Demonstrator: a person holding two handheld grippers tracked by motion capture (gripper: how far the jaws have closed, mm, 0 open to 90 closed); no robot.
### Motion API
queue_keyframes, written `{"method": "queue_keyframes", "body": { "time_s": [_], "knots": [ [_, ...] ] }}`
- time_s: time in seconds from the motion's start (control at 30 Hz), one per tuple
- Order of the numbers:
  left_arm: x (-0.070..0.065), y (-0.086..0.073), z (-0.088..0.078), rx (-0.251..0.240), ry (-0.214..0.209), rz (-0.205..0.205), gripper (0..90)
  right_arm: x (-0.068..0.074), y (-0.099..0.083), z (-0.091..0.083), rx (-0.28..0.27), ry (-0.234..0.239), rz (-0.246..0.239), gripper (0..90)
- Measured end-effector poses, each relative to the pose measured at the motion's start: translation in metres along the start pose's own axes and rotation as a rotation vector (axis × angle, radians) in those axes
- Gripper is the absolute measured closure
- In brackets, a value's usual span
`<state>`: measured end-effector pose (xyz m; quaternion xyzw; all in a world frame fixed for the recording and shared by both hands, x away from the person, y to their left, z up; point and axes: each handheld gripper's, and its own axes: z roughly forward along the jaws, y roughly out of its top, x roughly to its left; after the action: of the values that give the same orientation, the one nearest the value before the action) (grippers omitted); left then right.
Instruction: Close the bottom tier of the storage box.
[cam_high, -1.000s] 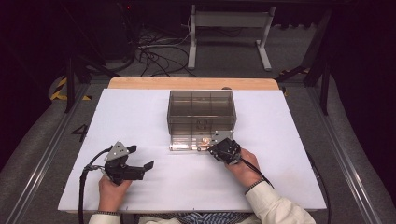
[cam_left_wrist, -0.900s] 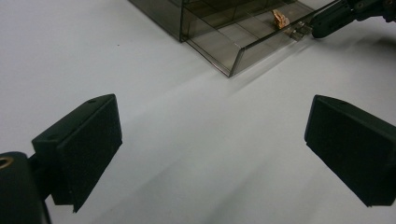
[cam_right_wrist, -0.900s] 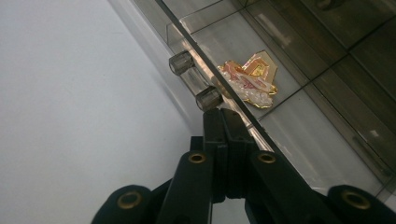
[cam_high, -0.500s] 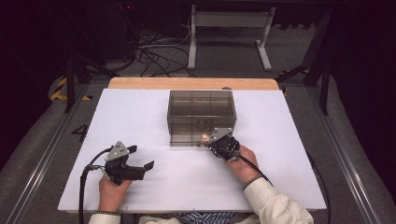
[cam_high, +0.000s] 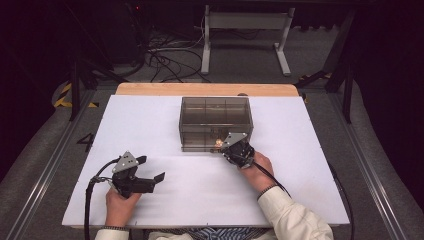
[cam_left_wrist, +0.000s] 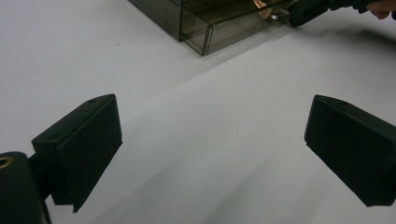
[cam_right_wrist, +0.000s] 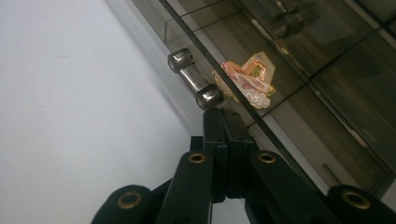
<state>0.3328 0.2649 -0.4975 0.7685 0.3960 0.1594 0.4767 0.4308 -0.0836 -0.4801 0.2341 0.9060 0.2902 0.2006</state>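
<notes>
A smoked, see-through plastic drawer cabinet (cam_high: 216, 122) stands upright on the white tabletop (cam_high: 150, 125), nearer its far edge than its near edge and roughly midway between the left and right edges. Inner walls split it into compartments. Its bottom drawer (cam_high: 202, 142) appears slightly out at the front, toward the near edge. The drawer's handle (cam_right_wrist: 194, 78), a short smoky bar with two round end caps, lies level along the front face. Behind the tinted front rests a small orange-and-gold wrapped packet (cam_right_wrist: 247, 79), lying on the drawer floor just beside the handle.
</notes>
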Motion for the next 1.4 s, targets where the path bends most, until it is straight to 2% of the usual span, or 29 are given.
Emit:
{"method": "queue_keyframes", "body": {
  "time_s": [0.53,1.1,1.4],
  "knots": [
    [0.0,0.0,0.0,-0.002,-0.002,-0.004,4.9,-0.007,0.002,0.008,-0.024,-0.045,0.007,90.0],
    [0.0,0.0,0.0,-0.006,-0.002,0.0,4.9,-0.014,0.005,0.014,-0.037,-0.064,0.037,90.0],
    [0.0,0.0,-0.001,-0.008,-0.003,0.0,4.9,-0.017,0.006,0.018,-0.034,-0.042,0.065,90.0]
  ]
}}
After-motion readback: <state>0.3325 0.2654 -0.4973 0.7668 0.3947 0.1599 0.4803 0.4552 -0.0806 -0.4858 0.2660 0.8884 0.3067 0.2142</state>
